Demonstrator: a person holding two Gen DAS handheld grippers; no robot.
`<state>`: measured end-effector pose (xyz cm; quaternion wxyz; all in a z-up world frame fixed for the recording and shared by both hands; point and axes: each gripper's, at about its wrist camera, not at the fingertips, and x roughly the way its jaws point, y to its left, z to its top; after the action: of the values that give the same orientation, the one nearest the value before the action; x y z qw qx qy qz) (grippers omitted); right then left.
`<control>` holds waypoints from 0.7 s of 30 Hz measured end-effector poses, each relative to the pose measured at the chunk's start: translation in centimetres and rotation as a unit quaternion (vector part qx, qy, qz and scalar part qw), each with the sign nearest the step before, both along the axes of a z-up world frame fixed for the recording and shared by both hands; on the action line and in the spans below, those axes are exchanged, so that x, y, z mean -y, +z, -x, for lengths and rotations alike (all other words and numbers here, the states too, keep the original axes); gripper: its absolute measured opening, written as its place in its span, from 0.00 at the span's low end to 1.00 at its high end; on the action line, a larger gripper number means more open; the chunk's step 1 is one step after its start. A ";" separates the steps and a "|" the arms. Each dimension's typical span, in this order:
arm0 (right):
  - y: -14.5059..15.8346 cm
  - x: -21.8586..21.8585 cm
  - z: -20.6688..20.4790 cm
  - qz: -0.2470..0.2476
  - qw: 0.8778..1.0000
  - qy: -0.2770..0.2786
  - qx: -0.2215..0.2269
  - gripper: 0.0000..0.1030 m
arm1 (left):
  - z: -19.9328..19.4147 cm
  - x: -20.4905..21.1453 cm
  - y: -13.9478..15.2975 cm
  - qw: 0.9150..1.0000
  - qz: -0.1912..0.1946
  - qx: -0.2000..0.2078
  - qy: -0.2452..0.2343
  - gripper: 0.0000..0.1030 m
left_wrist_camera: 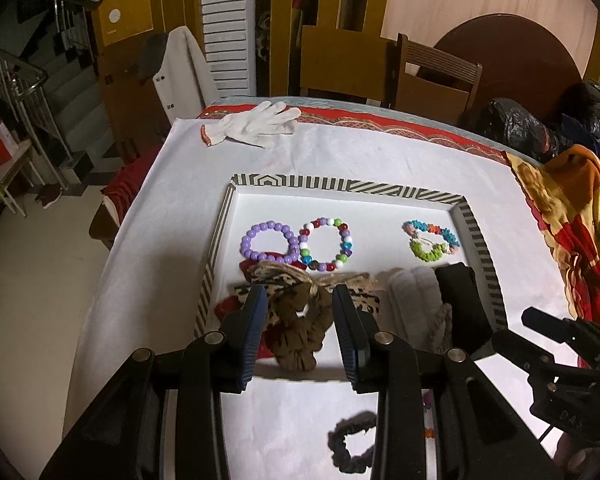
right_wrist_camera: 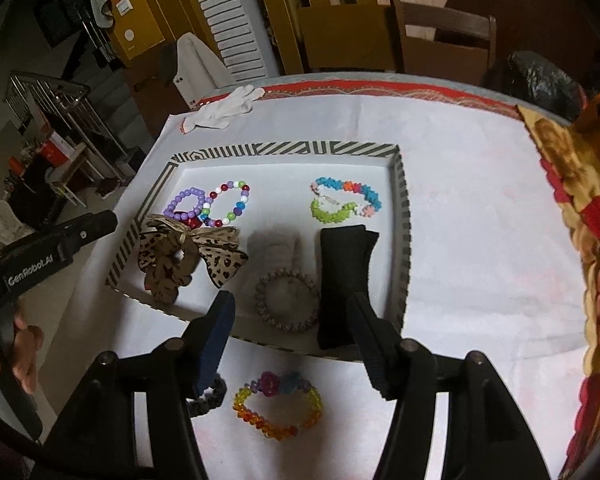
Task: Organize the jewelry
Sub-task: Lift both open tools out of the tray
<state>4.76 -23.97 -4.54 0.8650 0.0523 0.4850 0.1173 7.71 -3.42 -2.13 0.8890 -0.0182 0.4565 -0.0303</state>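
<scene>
A striped-rim tray (left_wrist_camera: 342, 184) (right_wrist_camera: 400, 184) on the white cloth holds a purple bead bracelet (left_wrist_camera: 269, 241) (right_wrist_camera: 188, 200), a multicolour bead bracelet (left_wrist_camera: 326, 245) (right_wrist_camera: 230, 204), a blue-green flower bracelet (left_wrist_camera: 431, 241) (right_wrist_camera: 346, 200), a leopard-print bow scrunchie (left_wrist_camera: 300, 320) (right_wrist_camera: 180, 256), a beige bead bracelet (right_wrist_camera: 287, 300) on a pale cushion and a black cushion (right_wrist_camera: 346, 276). My left gripper (left_wrist_camera: 300, 320) is open, its fingers either side of the scrunchie. My right gripper (right_wrist_camera: 292, 332) is open and empty above the tray's near edge. A rainbow bracelet (right_wrist_camera: 278, 404) and a dark scrunchie (left_wrist_camera: 352, 446) (right_wrist_camera: 208, 398) lie on the cloth in front of the tray.
A white glove (left_wrist_camera: 256, 124) (right_wrist_camera: 224, 106) lies at the table's far edge. An orange-red patterned cloth (left_wrist_camera: 572, 232) (right_wrist_camera: 580, 208) and black bags (left_wrist_camera: 520, 128) sit at the right. Chairs (left_wrist_camera: 436, 76) stand behind the table.
</scene>
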 end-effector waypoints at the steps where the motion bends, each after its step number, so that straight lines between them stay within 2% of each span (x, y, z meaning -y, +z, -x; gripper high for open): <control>1: 0.2 -0.1 0.2 0.003 1.000 0.000 0.002 0.61 | 0.3 0.0 0.0 1.000 0.001 0.001 0.002 0.25; 7: 0.9 -0.7 1.4 0.021 1.000 -0.002 0.015 0.66 | 2.0 0.0 0.2 1.000 -0.004 0.007 0.008 0.25; 21: 1.6 -0.6 4.7 0.025 0.999 -0.007 0.024 0.68 | 6.2 0.7 0.2 1.000 -0.007 0.013 0.000 0.25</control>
<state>0.03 -23.38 -2.96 0.8784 0.0314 0.4662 0.1001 1.50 -4.12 -1.90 0.8951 -0.0115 0.4449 -0.0268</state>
